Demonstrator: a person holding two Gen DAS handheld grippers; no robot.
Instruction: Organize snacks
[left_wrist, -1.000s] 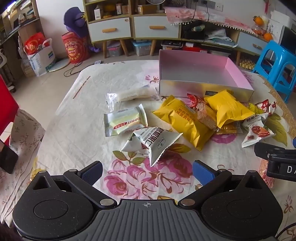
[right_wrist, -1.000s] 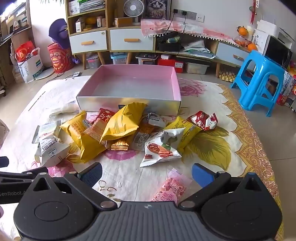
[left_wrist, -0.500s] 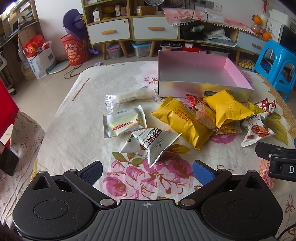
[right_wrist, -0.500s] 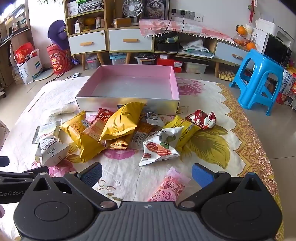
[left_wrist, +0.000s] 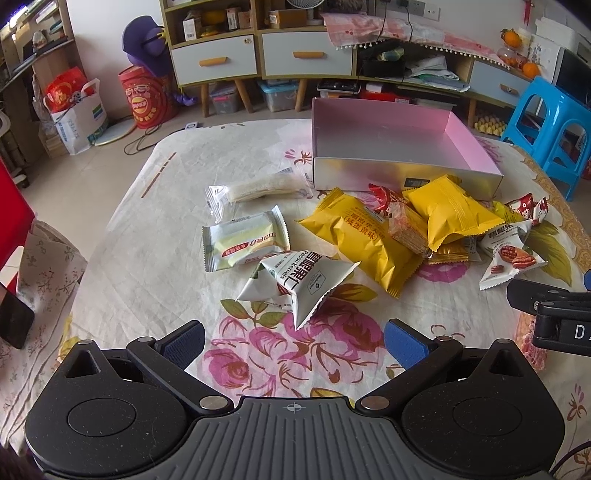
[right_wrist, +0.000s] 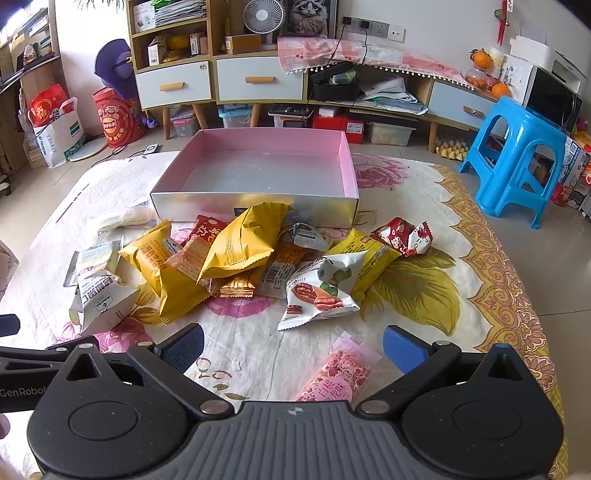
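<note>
Several snack packets lie in a heap on the floral tablecloth, in front of an empty pink box (left_wrist: 476, 155) (right_wrist: 345, 162) with silver outer walls. In the left wrist view a white pecan packet (left_wrist: 303, 282) lies just ahead of my open left gripper (left_wrist: 293, 341), beside a pale green packet (left_wrist: 245, 243) and a big yellow bag (left_wrist: 364, 240). In the right wrist view my right gripper (right_wrist: 293, 345) is open, holding nothing, with a pink bar packet (right_wrist: 338, 380) between its fingers on the cloth. A white nut packet (right_wrist: 319, 290) and a yellow bag (right_wrist: 243, 240) lie ahead.
A blue plastic stool (right_wrist: 517, 158) stands right of the table. Cabinets with drawers (right_wrist: 258, 79) line the far wall. A red bucket (left_wrist: 142, 98) and a paper bag (left_wrist: 75, 110) sit on the floor at far left. A clear-wrapped white bar (left_wrist: 258, 186) lies left of the box.
Both grippers have drawn back slightly from the pile, so more of the pink bar packet shows between the right fingers. No packet has moved.
</note>
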